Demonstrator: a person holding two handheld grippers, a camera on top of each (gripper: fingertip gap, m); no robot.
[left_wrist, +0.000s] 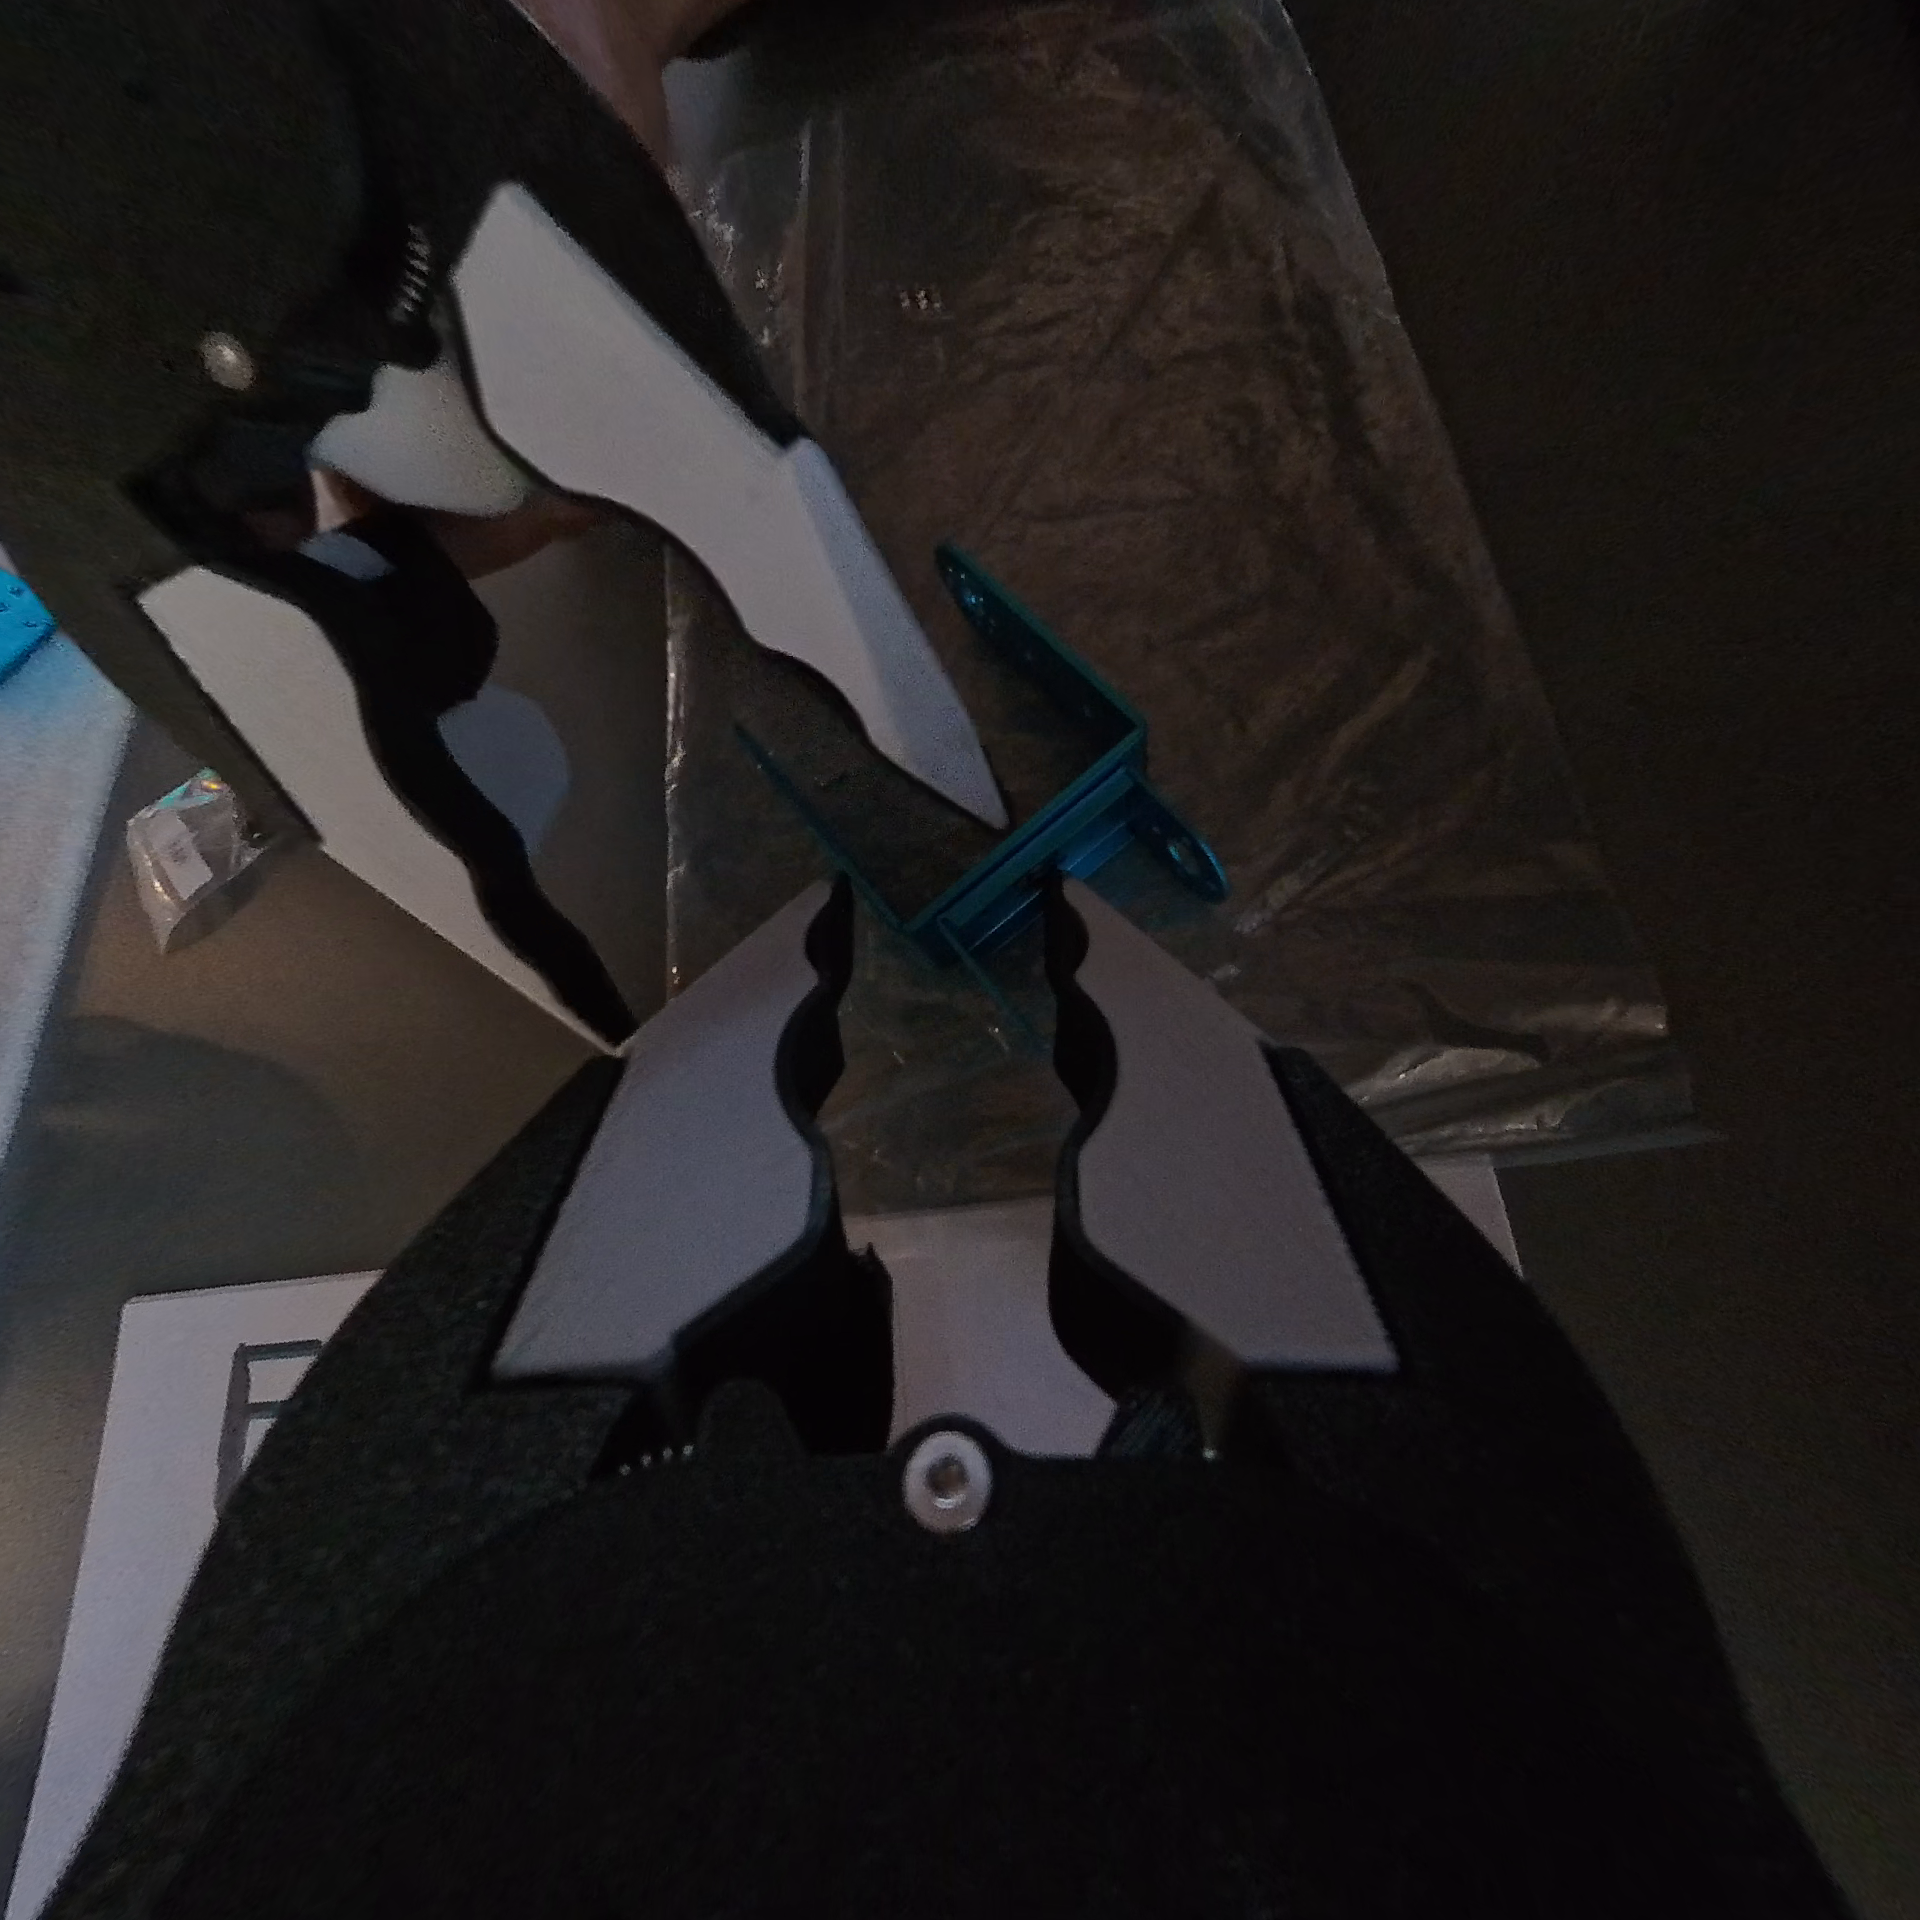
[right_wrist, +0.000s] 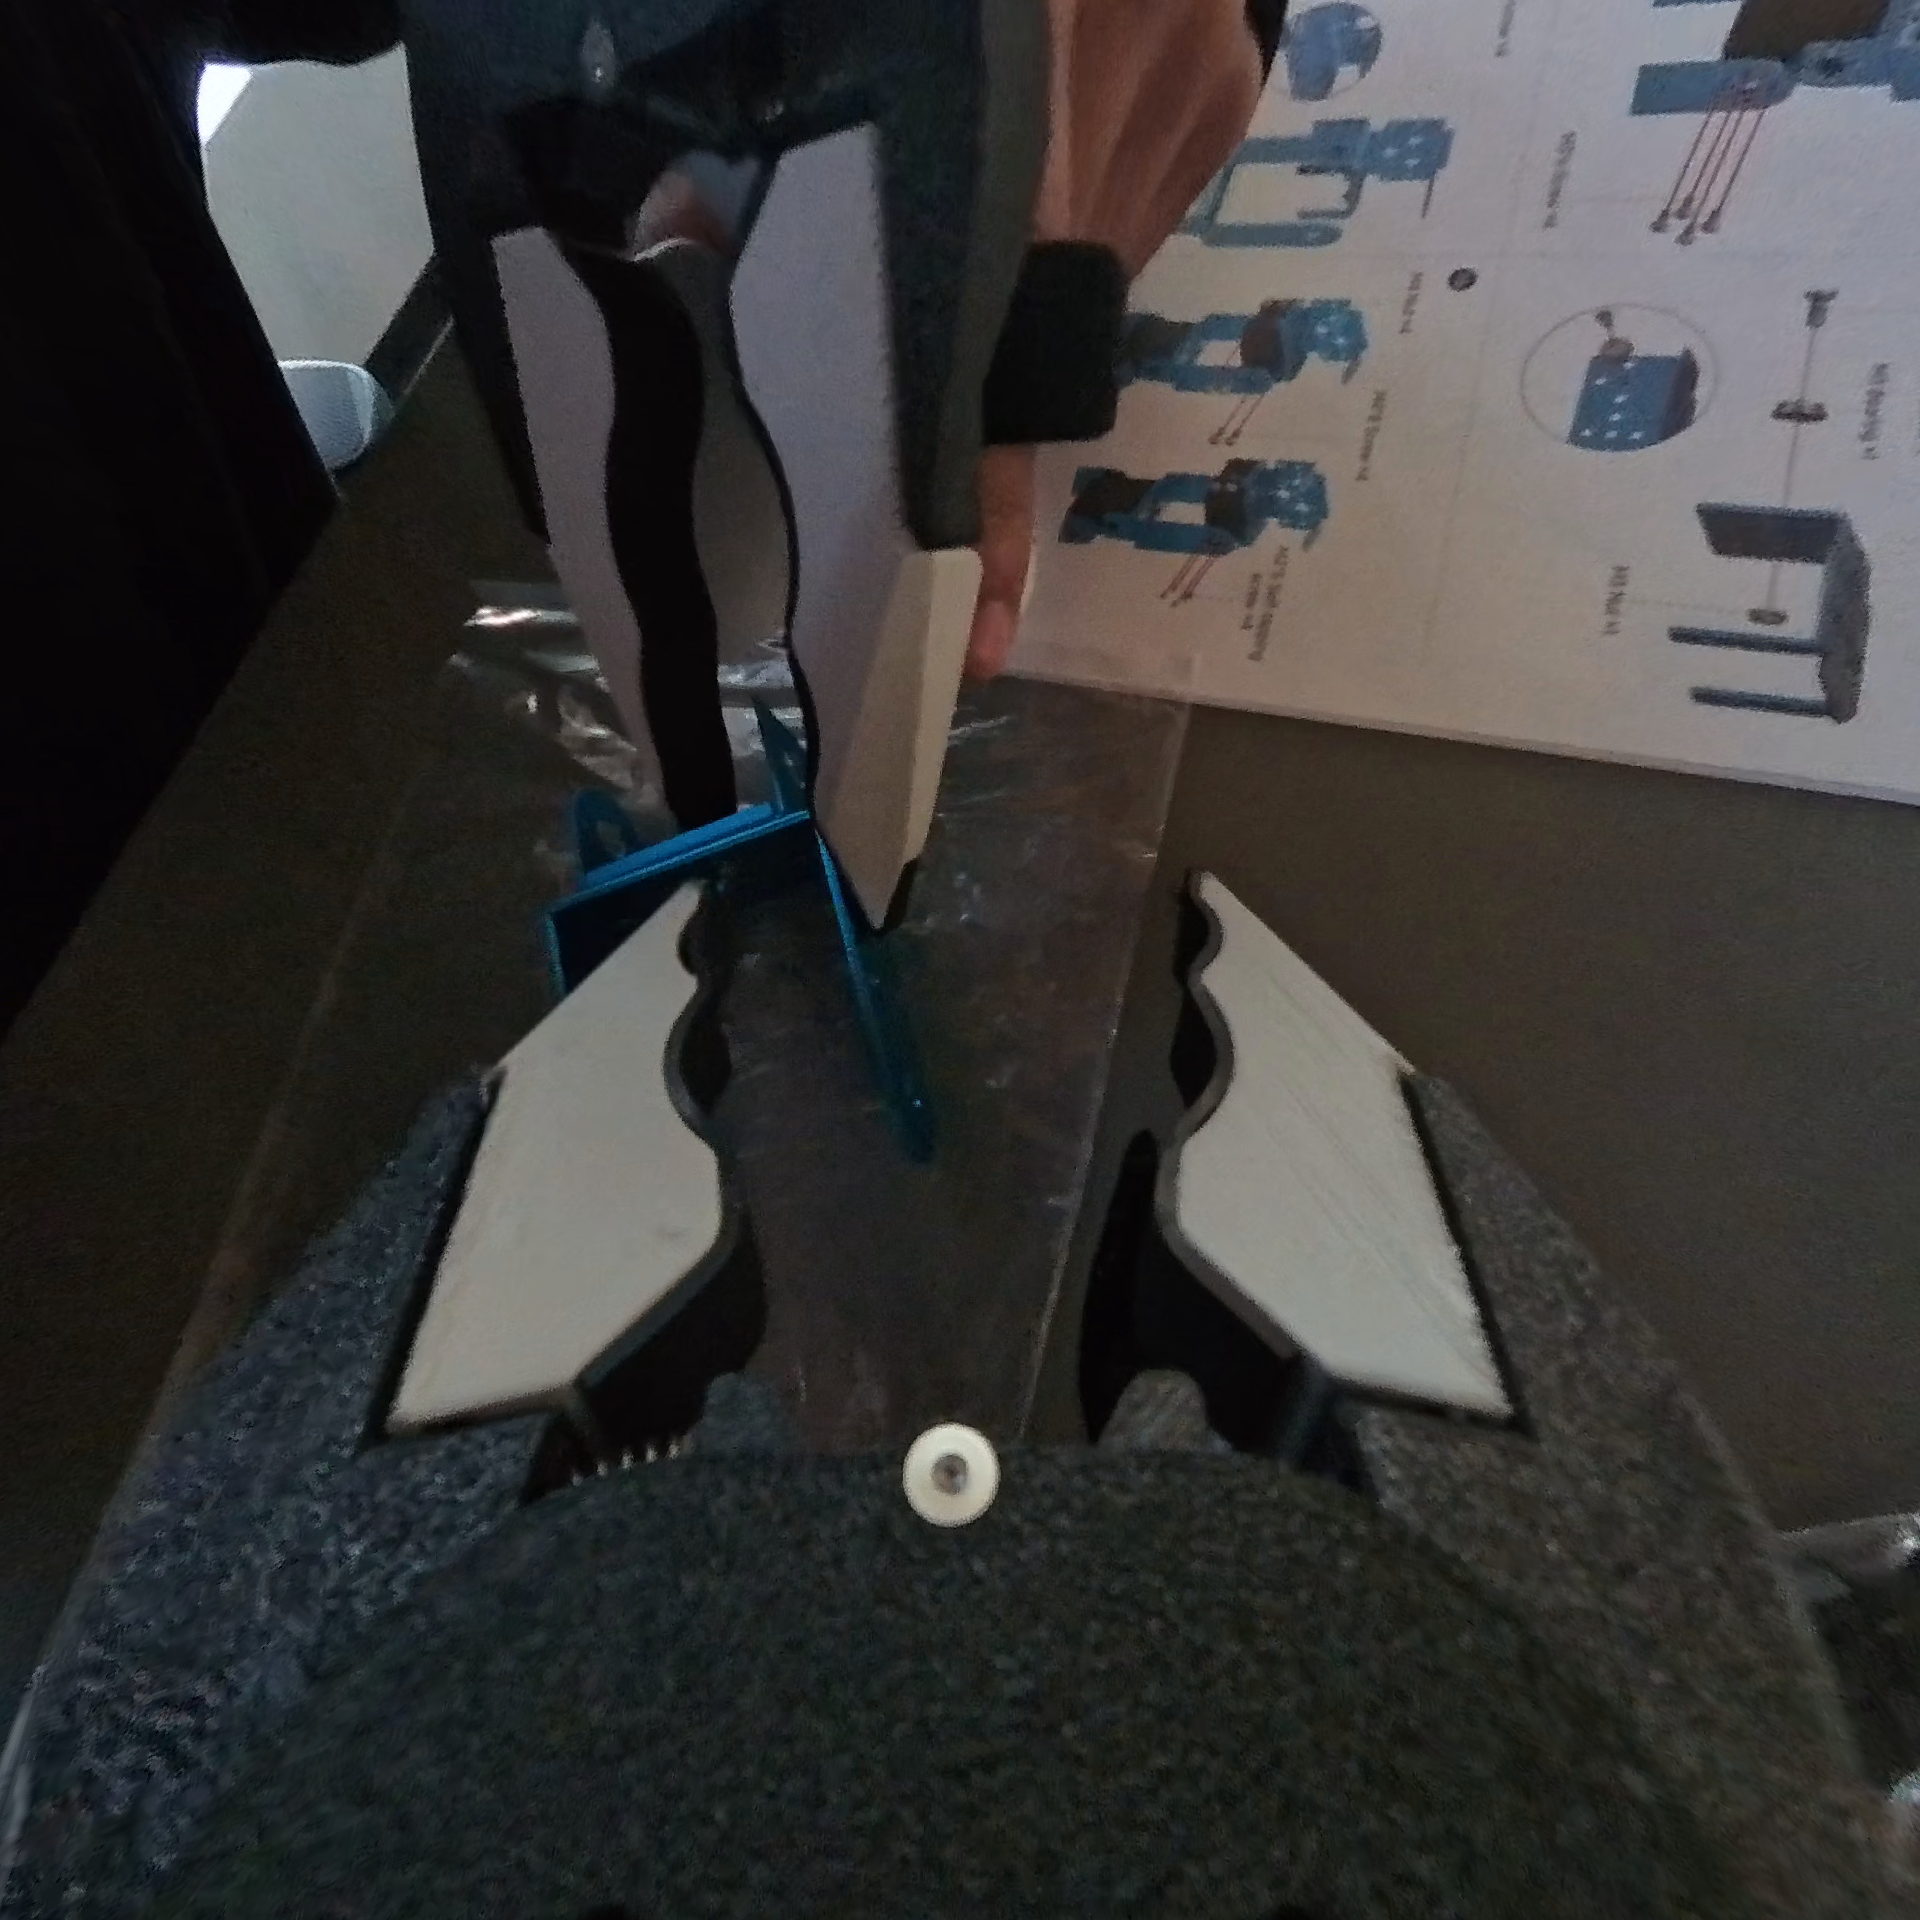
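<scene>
A blue metal bracket (left_wrist: 1039, 842) with small holes stands on a clear plastic bag (left_wrist: 1195, 468) on a dark table. My left gripper (left_wrist: 951, 894) has its fingertips pressed against either side of the bracket's middle bar. In the right wrist view the left gripper (right_wrist: 800, 852) comes down from above onto the bracket (right_wrist: 675, 852). My right gripper (right_wrist: 945, 888) is open wide and empty. Its left fingertip (right_wrist: 691, 904) is close beside the bracket, and a thin blue plate stands between its fingers. In the left wrist view the right gripper (left_wrist: 805, 925) reaches in from the upper left.
A white instruction sheet (right_wrist: 1455, 416) with blue diagrams lies at the back right. A person's hand (right_wrist: 1122, 156) holds the left gripper. A small bag of parts (left_wrist: 197, 842) and a white sheet (left_wrist: 187, 1403) lie at the left. The dark table (right_wrist: 1558, 935) extends right.
</scene>
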